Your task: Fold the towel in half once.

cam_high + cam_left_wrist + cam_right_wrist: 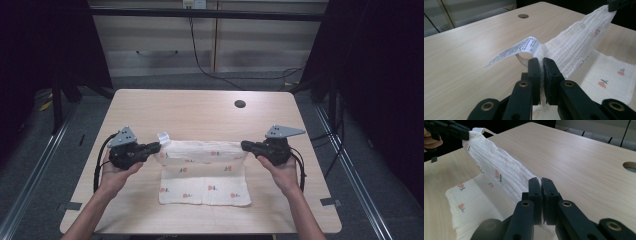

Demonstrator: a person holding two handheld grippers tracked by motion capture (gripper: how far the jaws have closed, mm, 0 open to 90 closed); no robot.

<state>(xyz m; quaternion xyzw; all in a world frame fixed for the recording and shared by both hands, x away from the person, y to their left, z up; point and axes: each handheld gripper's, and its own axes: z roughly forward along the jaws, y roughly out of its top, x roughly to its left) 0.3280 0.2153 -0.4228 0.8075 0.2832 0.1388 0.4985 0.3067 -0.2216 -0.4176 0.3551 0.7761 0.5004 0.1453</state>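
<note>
A white cloth [204,172] printed with small red fruit lies on the wooden table [200,115], its far edge lifted and stretched between both grippers. My left gripper [156,146] is shut on the cloth's far left corner [544,53], where a printed care label [516,48] sticks out. My right gripper [245,145] is shut on the far right corner [534,181]. The raised band of cloth [496,167] runs taut from one gripper to the other, while the near half [205,190] rests flat on the table. Hands hold both grippers from below.
A round cable hole [240,104] is set in the table's far side. Black cables [205,65] trail over the floor behind the table. Bare tabletop lies beyond the cloth and to either side.
</note>
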